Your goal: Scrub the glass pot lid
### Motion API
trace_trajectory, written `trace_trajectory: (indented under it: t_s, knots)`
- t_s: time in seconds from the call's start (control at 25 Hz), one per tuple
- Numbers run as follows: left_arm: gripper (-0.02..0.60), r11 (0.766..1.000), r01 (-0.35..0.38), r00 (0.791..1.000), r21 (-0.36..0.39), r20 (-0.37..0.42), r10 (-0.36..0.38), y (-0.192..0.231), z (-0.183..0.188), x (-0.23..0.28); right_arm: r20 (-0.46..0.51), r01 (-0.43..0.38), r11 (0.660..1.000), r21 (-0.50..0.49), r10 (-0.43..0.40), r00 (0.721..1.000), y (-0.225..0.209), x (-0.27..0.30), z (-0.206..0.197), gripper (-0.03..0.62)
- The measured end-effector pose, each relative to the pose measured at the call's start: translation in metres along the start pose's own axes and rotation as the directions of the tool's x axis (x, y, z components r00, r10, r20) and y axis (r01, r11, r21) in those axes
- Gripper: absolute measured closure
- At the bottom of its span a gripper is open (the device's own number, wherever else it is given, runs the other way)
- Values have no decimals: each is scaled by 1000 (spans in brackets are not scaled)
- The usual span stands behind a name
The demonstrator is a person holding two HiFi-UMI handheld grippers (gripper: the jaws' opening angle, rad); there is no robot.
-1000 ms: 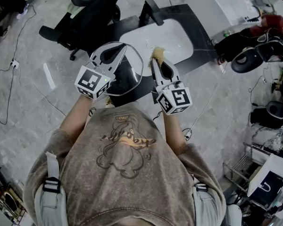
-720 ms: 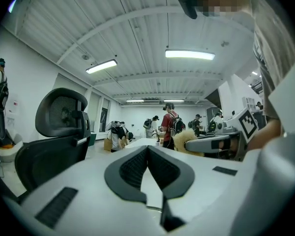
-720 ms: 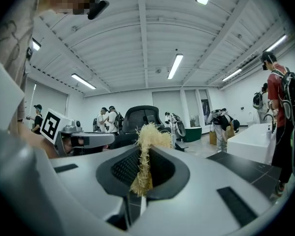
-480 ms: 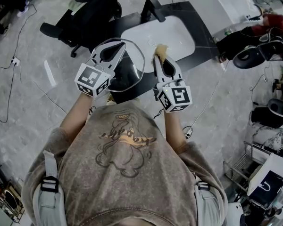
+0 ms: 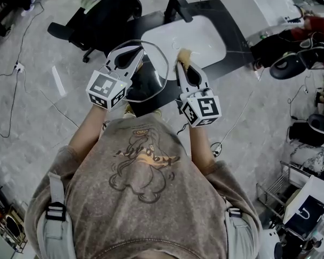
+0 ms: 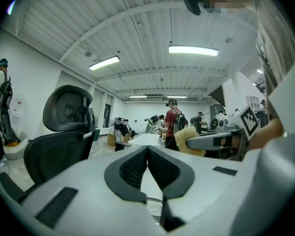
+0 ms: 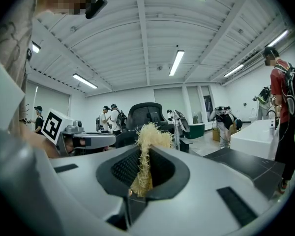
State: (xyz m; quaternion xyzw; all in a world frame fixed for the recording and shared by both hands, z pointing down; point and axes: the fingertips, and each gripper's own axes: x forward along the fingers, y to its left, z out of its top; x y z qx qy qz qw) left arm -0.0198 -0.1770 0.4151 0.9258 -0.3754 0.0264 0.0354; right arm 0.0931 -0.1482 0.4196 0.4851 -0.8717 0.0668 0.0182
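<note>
Head view: left gripper [image 5: 134, 52] is clamped on the glass pot lid [image 5: 154, 77], which is held up over the near edge of the black counter [image 5: 233, 39], just short of the white sink [image 5: 205, 39]. The right gripper [image 5: 181, 68] pinches a yellow fibrous scrubber [image 5: 183, 56] just beside the lid's right rim, contact unclear. Left gripper view: jaws closed tight, the lid's thin metal rim showing low between them, scrubber and right gripper off to the right. Right gripper view: jaws narrow, squeezed on the scrubber, its tuft sticking up past the tips, left gripper at left.
</note>
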Motion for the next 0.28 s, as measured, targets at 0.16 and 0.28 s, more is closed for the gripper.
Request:
trace_trajectory:
  t_s: [0.16,0.28]
  knots:
    - [565,1000,-11,1000,-11,-9,11,2,-4,-3,-11,-16,1000,5,16,1000,4,1,-3,554]
    - [565,999,-27,999,-21,-18,27,5,-8,-7,-18,-28,1000,14,28,999,6,3,-6,554]
